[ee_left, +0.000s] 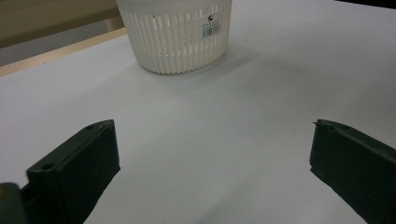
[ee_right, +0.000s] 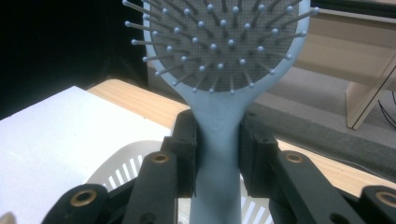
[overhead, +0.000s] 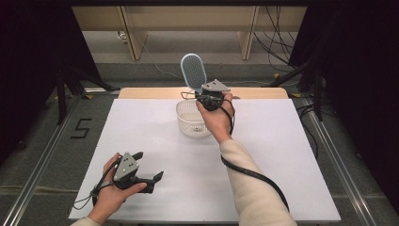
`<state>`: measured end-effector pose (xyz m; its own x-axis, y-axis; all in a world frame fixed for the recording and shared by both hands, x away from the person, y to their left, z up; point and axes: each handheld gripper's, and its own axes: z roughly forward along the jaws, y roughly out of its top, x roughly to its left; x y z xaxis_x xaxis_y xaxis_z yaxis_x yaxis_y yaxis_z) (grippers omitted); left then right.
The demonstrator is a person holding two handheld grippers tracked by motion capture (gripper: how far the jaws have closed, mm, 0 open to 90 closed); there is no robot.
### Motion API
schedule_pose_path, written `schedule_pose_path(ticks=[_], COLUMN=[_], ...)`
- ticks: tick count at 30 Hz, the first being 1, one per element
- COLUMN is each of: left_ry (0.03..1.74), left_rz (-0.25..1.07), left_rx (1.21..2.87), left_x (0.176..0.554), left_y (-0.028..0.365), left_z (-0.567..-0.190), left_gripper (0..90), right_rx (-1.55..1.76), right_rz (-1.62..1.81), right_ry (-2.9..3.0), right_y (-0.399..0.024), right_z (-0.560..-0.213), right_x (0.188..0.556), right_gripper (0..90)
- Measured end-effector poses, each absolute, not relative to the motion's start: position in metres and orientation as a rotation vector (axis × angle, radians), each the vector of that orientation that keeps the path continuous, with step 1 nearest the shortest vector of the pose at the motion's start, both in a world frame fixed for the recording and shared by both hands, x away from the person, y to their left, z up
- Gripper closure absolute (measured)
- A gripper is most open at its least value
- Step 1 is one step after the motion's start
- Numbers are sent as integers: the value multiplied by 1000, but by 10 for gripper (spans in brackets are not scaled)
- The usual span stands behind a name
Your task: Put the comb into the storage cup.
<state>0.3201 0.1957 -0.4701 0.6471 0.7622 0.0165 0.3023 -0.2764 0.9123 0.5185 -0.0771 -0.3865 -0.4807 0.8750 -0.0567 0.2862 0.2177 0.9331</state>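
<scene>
A light blue hairbrush (overhead: 193, 71) stands upright above a white slotted basket (overhead: 191, 120) at the back middle of the table. My right gripper (overhead: 205, 96) is shut on the brush's handle. In the right gripper view the hairbrush (ee_right: 219, 140) has its handle clamped between the two black jaws, bristles facing the camera, and the basket (ee_right: 126, 161) lies below. My left gripper (overhead: 149, 169) rests near the front left of the white table, held in a hand, its jaws wide apart with nothing between them. The left gripper view looks across bare table to the basket (ee_left: 175, 35).
The white sheet (overhead: 141, 127) covers the table, with a wooden edge (overhead: 150, 92) at the back. Dark curtains flank both sides. Wooden furniture legs (overhead: 134, 37) and cables (overhead: 277, 42) stand on the floor beyond. A black cable (overhead: 254, 175) trails along the right sleeve.
</scene>
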Motion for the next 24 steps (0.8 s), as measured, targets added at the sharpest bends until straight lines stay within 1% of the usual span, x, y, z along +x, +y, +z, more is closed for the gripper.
schedule_pose_path(ticks=[24], left_ry=[837], left_rz=[574], left_rx=[1855], left_x=[319], left_y=[195], left_z=[-469], left_gripper=[8], right_rx=[1076], right_rz=[1243], right_ry=[1918], right_y=[-77], right_z=[-392], right_x=[521], right_gripper=[706])
